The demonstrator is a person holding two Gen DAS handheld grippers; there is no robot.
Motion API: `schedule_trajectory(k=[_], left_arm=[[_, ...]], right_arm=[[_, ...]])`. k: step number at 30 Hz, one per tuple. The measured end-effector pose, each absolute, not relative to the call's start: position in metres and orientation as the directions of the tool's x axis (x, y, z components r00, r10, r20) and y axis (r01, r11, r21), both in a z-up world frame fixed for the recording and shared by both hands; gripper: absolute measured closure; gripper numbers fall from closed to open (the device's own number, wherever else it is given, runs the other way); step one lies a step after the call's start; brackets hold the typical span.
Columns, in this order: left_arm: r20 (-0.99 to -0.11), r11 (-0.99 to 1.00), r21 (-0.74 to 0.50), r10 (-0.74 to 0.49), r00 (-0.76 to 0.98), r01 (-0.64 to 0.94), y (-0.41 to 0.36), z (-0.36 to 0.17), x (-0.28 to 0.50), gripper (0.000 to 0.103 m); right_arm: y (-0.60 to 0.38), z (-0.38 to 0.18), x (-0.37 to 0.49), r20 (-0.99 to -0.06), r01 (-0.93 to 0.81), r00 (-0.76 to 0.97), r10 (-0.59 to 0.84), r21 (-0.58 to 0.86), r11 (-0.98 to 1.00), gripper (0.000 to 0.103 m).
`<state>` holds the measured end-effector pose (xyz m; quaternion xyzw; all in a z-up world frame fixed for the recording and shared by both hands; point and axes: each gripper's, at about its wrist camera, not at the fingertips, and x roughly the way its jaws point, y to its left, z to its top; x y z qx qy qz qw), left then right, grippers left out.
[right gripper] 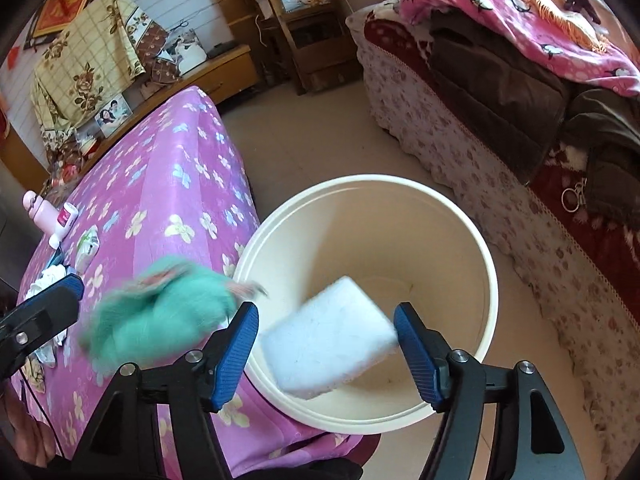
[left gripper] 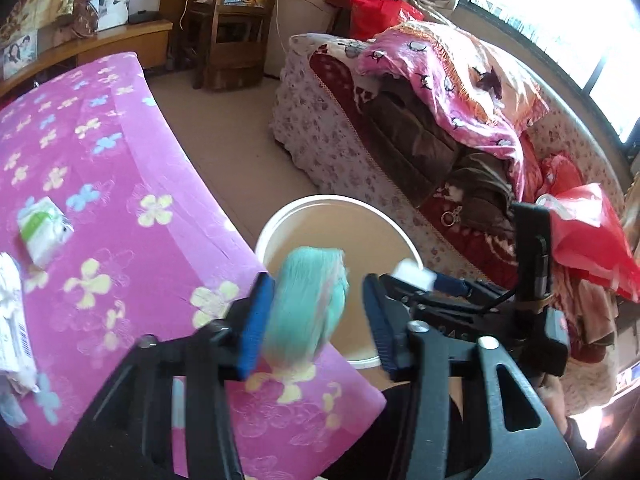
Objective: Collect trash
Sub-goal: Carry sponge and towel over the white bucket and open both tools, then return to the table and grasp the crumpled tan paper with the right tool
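A white bucket (right gripper: 490, 280) stands on the floor beside the pink flowered table; it also shows in the left wrist view (left gripper: 280, 216). My left gripper (left gripper: 318, 308) is open over the table edge, and a blurred teal packet (left gripper: 306, 308) lies between its fingers, touching only the left pad. It shows as a green blur in the right wrist view (right gripper: 160, 312). My right gripper (right gripper: 326, 350) is open above the bucket. A white block (right gripper: 328, 340) sits loose between its fingers, tilted, over the bucket's mouth.
The pink flowered table (left gripper: 120, 160) carries a green-and-white tissue pack (left gripper: 42, 230), white wrappers (left gripper: 12, 320) and a pink bottle (right gripper: 44, 210). A cluttered sofa (left gripper: 440, 128) with blankets and red bags stands right of the bucket. A wooden chair (left gripper: 236, 20) stands at the back.
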<state>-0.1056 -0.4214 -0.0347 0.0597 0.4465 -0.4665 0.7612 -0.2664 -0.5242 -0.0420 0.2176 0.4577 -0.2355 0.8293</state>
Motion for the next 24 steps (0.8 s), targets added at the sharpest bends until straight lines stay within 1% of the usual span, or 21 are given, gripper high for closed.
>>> schedule_trajectory(k=[5, 9, 14, 24], left_arm=[[-0.754, 0.582, -0.279, -0.625, 0.201, 0.764, -0.414, -0.035, -0.106, 0.055], [-0.759, 0.607, -0.237, -0.603, 0.245, 0.759, -0.401, -0.034, -0.107, 0.055], [-0.762, 0.65, -0.186, -0.569, 0.309, 0.737, -0.38, -0.033, -0.107, 0.055], [-0.749, 0.753, -0.105, -0.49, 0.447, 0.65, -0.324, -0.024, -0.101, 0.055]], right_arm=[[-0.519, -0.051, -0.26, -0.874, 0.581, 0.458, -0.164, 0.155, 0.799, 0.035], [-0.512, -0.049, -0.259, -0.873, 0.573, 0.456, -0.172, 0.14, 0.807, 0.035], [-0.501, -0.039, -0.257, -0.867, 0.557, 0.468, -0.172, 0.138, 0.819, 0.035], [-0.447, -0.007, -0.237, -0.826, 0.462, 0.539, -0.167, 0.125, 0.878, 0.035]])
